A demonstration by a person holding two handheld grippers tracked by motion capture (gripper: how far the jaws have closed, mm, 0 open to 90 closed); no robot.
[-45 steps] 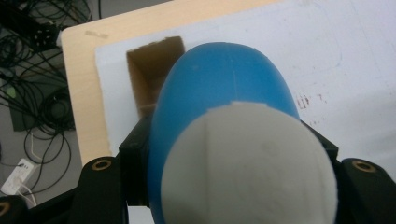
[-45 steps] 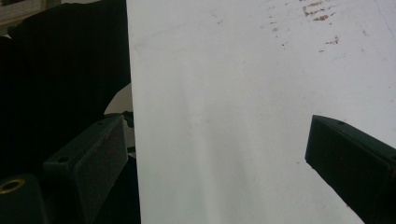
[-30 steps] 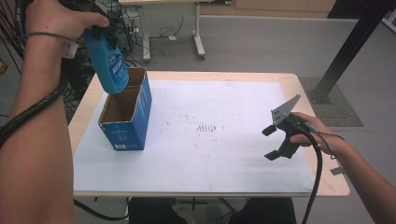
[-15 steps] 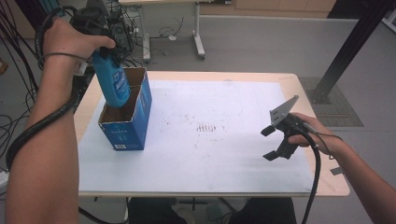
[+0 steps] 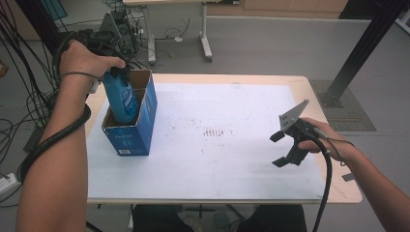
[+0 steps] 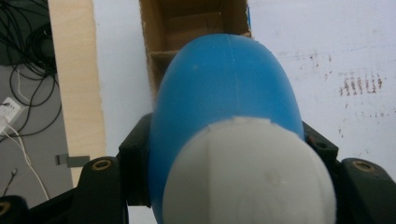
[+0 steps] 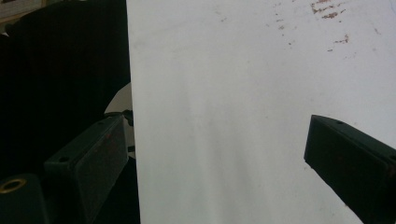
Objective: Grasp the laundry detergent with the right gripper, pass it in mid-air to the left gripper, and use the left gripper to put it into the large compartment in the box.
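My left gripper (image 5: 116, 75) is shut on the neck of a blue bottle (image 5: 123, 99) and holds it upright, bottom down, partly inside an open blue cardboard box (image 5: 140, 130) at the table's left. In the left gripper view the bottle (image 6: 224, 93) and its white cap (image 6: 247, 172) sit between the jaws of the left gripper (image 6: 229, 154). The box's brown inside (image 6: 187, 23) lies just beyond. My right gripper (image 5: 278, 150) hovers open over the table's right side. In the right gripper view, the right gripper (image 7: 219, 154) has nothing but the white sheet (image 7: 233, 70) between its jaws.
A white sheet (image 5: 217, 159) with small brown marks (image 5: 217, 131) covers most of the wooden table (image 5: 333, 193). Cables (image 5: 29, 96) hang at the left edge. Another table's legs (image 5: 205, 38) stand behind, and a black post (image 5: 358, 58) rises at the back right.
My left hand has come down, lowering the blue bottle from above the box into its opening. The right hand has stayed where it was.
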